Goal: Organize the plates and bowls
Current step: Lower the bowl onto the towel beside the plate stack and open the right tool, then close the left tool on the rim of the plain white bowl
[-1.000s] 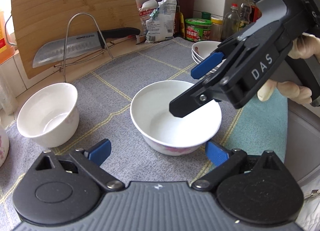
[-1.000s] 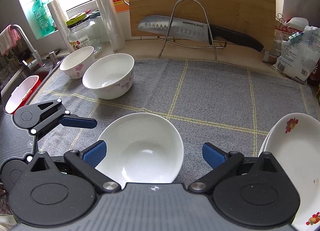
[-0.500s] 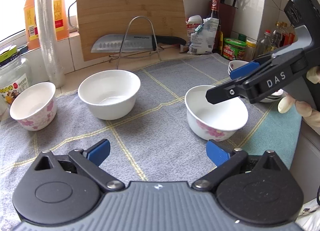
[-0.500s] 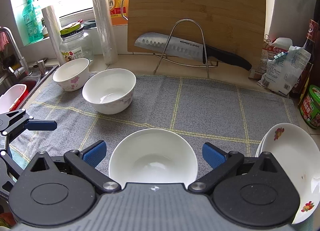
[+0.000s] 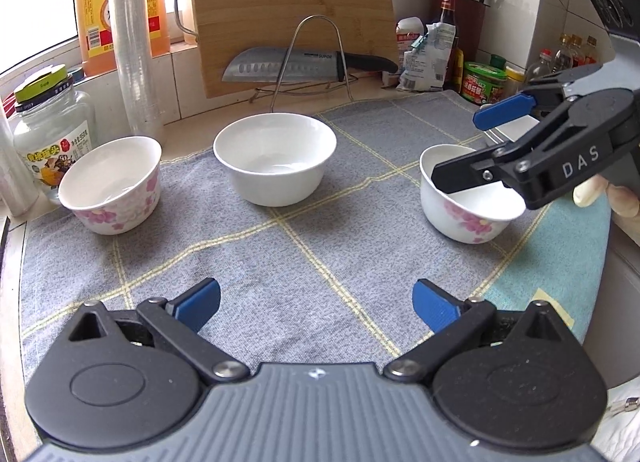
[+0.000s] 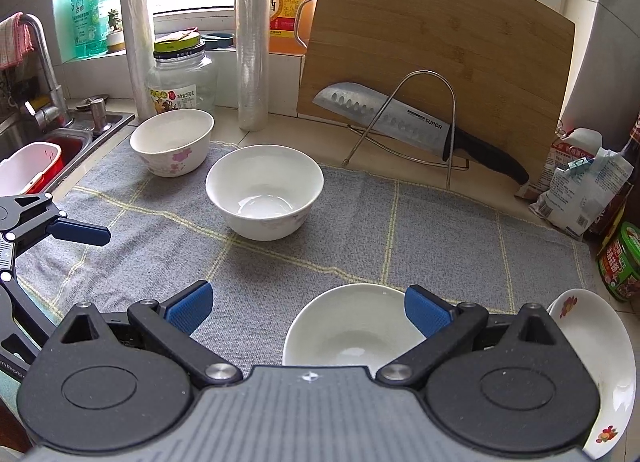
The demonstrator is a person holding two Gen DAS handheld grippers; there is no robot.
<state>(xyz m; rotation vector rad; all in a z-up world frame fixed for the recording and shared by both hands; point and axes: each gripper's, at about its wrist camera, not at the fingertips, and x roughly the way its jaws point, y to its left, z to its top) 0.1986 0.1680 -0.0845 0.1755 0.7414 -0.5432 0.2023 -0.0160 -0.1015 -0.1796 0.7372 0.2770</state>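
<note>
While both claws gape, glossy round bowl [image 5: 275,159], woven grey cloth [image 5: 304,246]

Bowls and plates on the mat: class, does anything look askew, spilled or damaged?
Nothing stands out. All three bowls sit upright and unchipped on the mat; the plates are stacked at its right edge.

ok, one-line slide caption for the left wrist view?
Open left gripper faces three bowls on a grey cloth; open right gripper hovers at the right bowl.
</note>
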